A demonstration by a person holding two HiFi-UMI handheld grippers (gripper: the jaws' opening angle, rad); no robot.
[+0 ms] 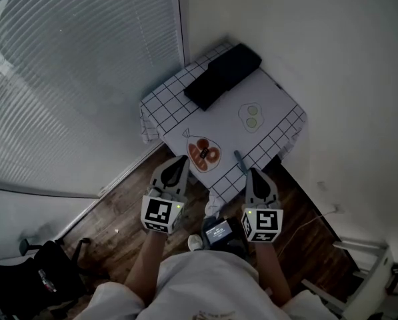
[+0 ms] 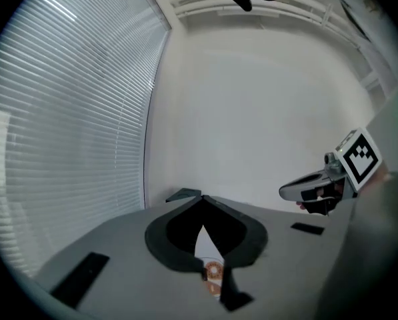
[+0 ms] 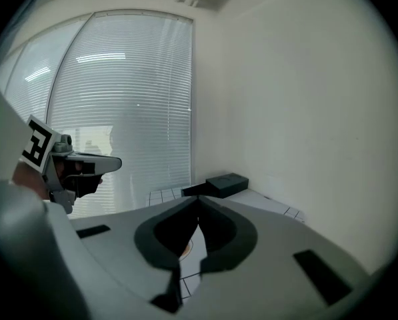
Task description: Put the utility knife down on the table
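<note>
A slim grey-blue object that looks like the utility knife (image 1: 238, 157) lies on the checkered tablecloth (image 1: 167, 105) near the table's front edge, with nothing touching it. My left gripper (image 1: 179, 161) hangs in front of the table, shut and empty, its tip over the front edge by an orange printed picture (image 1: 204, 153). My right gripper (image 1: 255, 173) is also shut and empty, just short of the knife's near end. In the left gripper view the jaws (image 2: 202, 199) meet at the tips, with the right gripper (image 2: 317, 188) alongside. The right gripper view shows closed jaws (image 3: 199, 199) and the left gripper (image 3: 82, 167).
A long black box (image 1: 223, 75) lies across the table's far side. A printed plate with green slices (image 1: 251, 117) marks the cloth at right. The table stands in a corner between window blinds (image 1: 65, 72) and a white wall (image 1: 332, 59). Wooden floor and a black bag (image 1: 32, 279) are below.
</note>
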